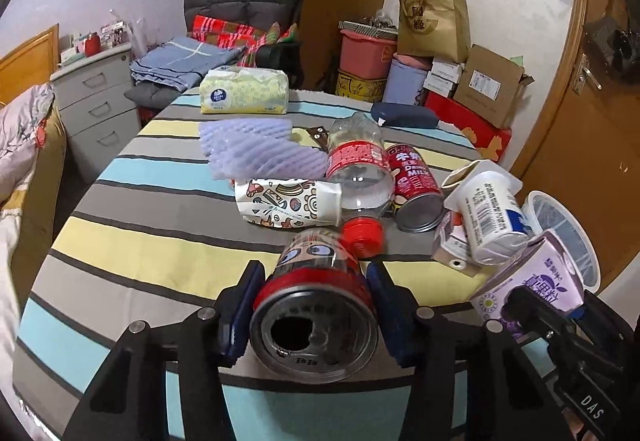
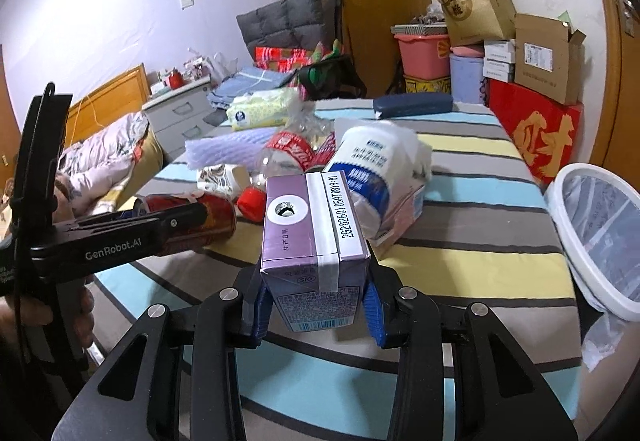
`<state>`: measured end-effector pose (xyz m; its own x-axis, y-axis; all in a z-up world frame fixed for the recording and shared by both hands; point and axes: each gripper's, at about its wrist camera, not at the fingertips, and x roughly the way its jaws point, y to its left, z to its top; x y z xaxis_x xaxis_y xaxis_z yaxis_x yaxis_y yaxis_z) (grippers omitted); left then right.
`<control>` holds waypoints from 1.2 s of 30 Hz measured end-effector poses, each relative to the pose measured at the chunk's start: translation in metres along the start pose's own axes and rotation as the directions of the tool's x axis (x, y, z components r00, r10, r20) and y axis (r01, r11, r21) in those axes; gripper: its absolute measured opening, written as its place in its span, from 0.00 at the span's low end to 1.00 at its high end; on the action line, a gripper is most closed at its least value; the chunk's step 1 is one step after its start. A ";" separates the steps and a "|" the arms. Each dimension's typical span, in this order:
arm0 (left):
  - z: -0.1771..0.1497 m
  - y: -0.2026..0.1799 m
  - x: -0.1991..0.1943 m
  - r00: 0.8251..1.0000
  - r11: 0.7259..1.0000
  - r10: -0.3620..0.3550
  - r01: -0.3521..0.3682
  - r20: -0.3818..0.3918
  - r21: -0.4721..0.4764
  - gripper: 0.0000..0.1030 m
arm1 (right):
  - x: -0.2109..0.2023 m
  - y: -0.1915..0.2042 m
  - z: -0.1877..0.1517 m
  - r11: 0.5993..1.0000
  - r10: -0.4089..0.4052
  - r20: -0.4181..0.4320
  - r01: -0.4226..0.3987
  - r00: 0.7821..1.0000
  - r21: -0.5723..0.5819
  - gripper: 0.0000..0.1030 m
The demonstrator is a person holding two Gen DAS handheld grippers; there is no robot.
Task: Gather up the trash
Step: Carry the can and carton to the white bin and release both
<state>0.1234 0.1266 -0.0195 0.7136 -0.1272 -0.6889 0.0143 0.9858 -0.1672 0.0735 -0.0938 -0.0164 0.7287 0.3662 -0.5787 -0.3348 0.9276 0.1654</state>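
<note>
Trash all over a striped tablecloth (image 1: 132, 241), both my grippers loaded. My left gripper (image 1: 314, 299) has its jaws clamped on a red can (image 1: 316, 317), blue pads pressing both sides, opened top facing the camera, can lifted off the cloth above the near edge. My right gripper (image 2: 316, 299) has its jaws clamped on a purple drink carton (image 2: 312, 237), held upright-ish with the straw-hole end up, also over the near edge; in the left view the same carton shows at lower right. Rest of the pile sits mid-table: clear plastic bottle (image 1: 358, 169) with red label and red cap lying on its side, a second red can (image 1: 414, 187) touching it on the right, a patterned paper pack (image 1: 286, 203) just left of the bottle, purple foam net (image 1: 256, 149) behind it, a white yogurt pot (image 1: 490, 211) lying over a flattened pink carton toward the right edge. Tissue pack (image 1: 244, 91) and dark blue case (image 1: 404, 115) at the far edge. White bin (image 2: 600, 237) with a liner stands just off the right edge.
</note>
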 end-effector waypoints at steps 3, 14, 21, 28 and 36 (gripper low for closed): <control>0.000 -0.006 -0.009 1.000 1.000 -0.004 0.004 0.017 0.000 0.51 | -0.009 -0.003 0.001 1.000 0.001 0.026 -0.001 1.000 0.006 0.38; 0.006 -0.059 -0.042 0.994 0.995 -0.078 0.072 0.078 0.074 0.51 | -0.040 -0.026 0.008 0.998 -0.049 0.109 0.044 0.993 0.049 0.38; 0.013 -0.110 -0.057 0.981 0.977 -0.162 0.145 0.103 0.158 0.51 | -0.057 -0.053 0.011 0.990 -0.117 0.140 0.105 0.983 0.093 0.38; 0.029 -0.165 -0.049 0.964 0.948 -0.252 0.228 0.089 0.221 0.51 | -0.075 -0.088 0.011 0.971 -0.207 0.155 0.183 0.966 0.152 0.38; 0.049 -0.231 -0.024 0.937 0.905 -0.348 0.325 0.037 0.274 0.51 | -0.090 -0.129 0.012 0.941 -0.303 0.150 0.270 0.941 0.205 0.38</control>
<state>0.1373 -0.0925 0.0698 0.6897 -0.4580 -0.5608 0.4369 0.8809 -0.1819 0.0583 -0.2454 0.0233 0.8770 0.0746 -0.4746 0.0045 0.9866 0.1634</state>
